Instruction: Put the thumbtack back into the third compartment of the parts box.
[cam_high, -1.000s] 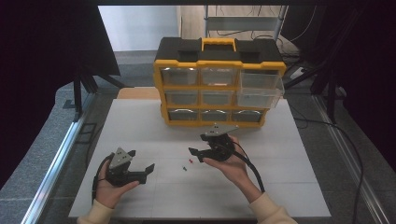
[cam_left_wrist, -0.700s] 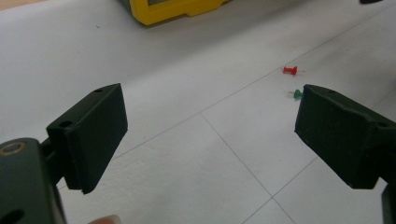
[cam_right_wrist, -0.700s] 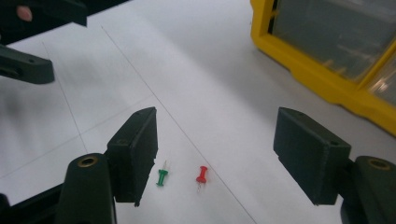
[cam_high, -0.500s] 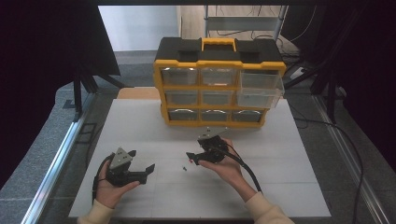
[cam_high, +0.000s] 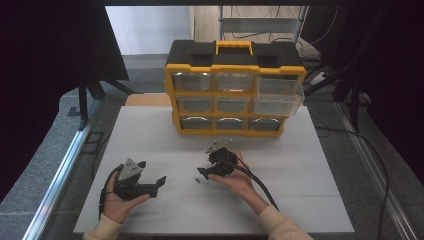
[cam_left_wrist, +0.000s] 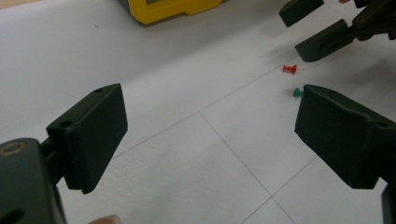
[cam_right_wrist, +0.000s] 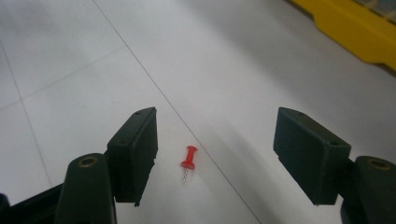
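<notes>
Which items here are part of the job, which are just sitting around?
In play:
- red push pin, lying on the table between the open jaws of the right gripper
- green push pin, lying beside it

Bystanders:
- yellow drawer organizer, one right-hand drawer pulled out
- left gripper, open, apart from both pins
- white table

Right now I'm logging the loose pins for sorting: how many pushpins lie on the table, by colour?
Red pushpin: 1
Green pushpin: 1
Total: 2, both lying on the white table near the open right gripper.
</notes>
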